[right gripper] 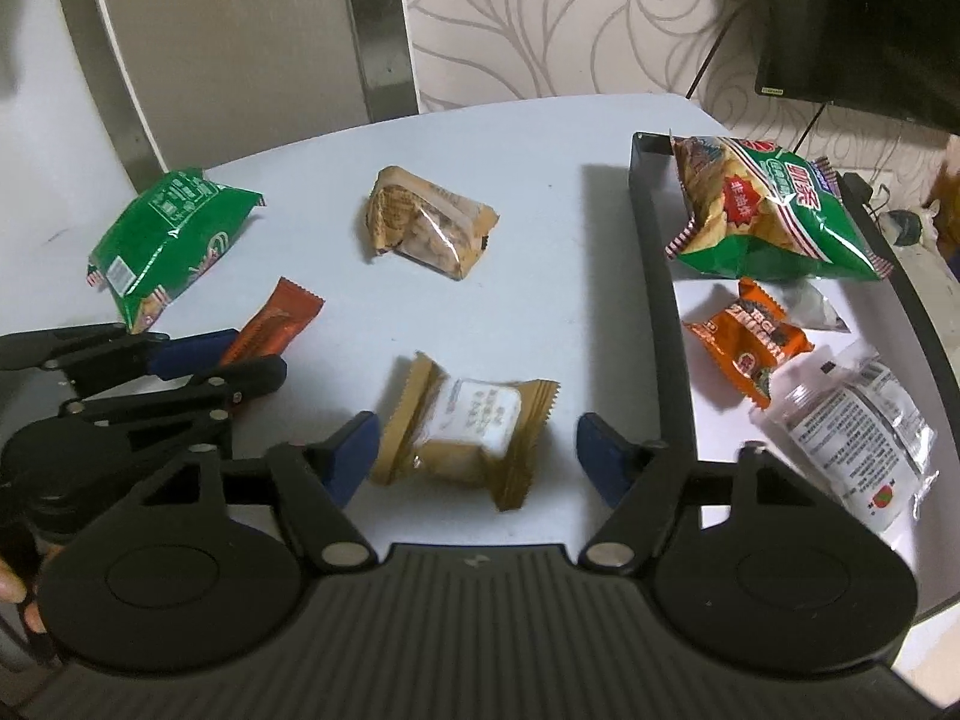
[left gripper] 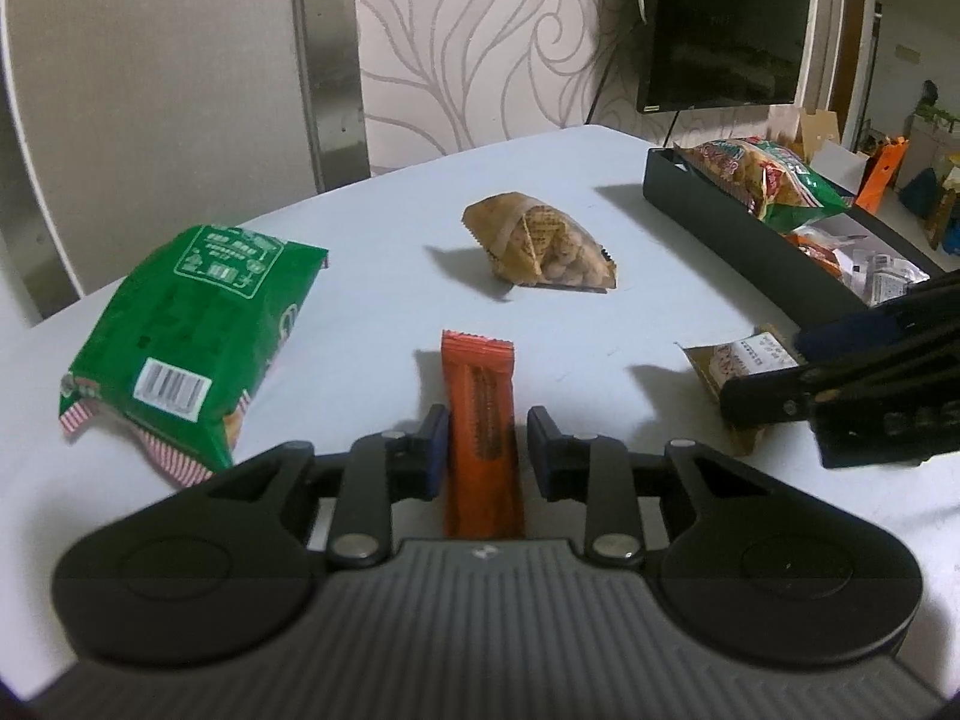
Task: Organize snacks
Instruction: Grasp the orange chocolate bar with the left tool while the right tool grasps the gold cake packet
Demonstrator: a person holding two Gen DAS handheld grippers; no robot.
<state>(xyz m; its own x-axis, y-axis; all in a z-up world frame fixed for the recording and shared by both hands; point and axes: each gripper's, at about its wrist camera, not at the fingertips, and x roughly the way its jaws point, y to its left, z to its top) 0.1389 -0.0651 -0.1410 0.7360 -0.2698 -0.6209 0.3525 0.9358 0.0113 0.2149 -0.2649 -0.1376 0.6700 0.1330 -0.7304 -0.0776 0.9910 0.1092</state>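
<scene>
An orange snack bar (left gripper: 480, 420) lies on the white table between the fingers of my left gripper (left gripper: 487, 450). Its left pad is against the wrapper, and a gap shows at the right pad, so it is open. In the right wrist view the left gripper (right gripper: 240, 354) sits at the left with the orange bar (right gripper: 276, 324) at its tips. My right gripper (right gripper: 477, 456) stands open around a tan wrapped snack (right gripper: 468, 426), with neither pad pressing on it. The same right gripper (left gripper: 765, 369) and tan snack (left gripper: 735, 357) show at the right of the left wrist view.
A black tray (right gripper: 660, 300) at the right holds a green and red chip bag (right gripper: 774, 210), an orange packet (right gripper: 750, 342) and a clear packet (right gripper: 852, 426). A green bag (left gripper: 186, 336) and a tan clear-window bag (left gripper: 540, 246) lie on the table. A wall and a TV (left gripper: 726, 24) stand behind.
</scene>
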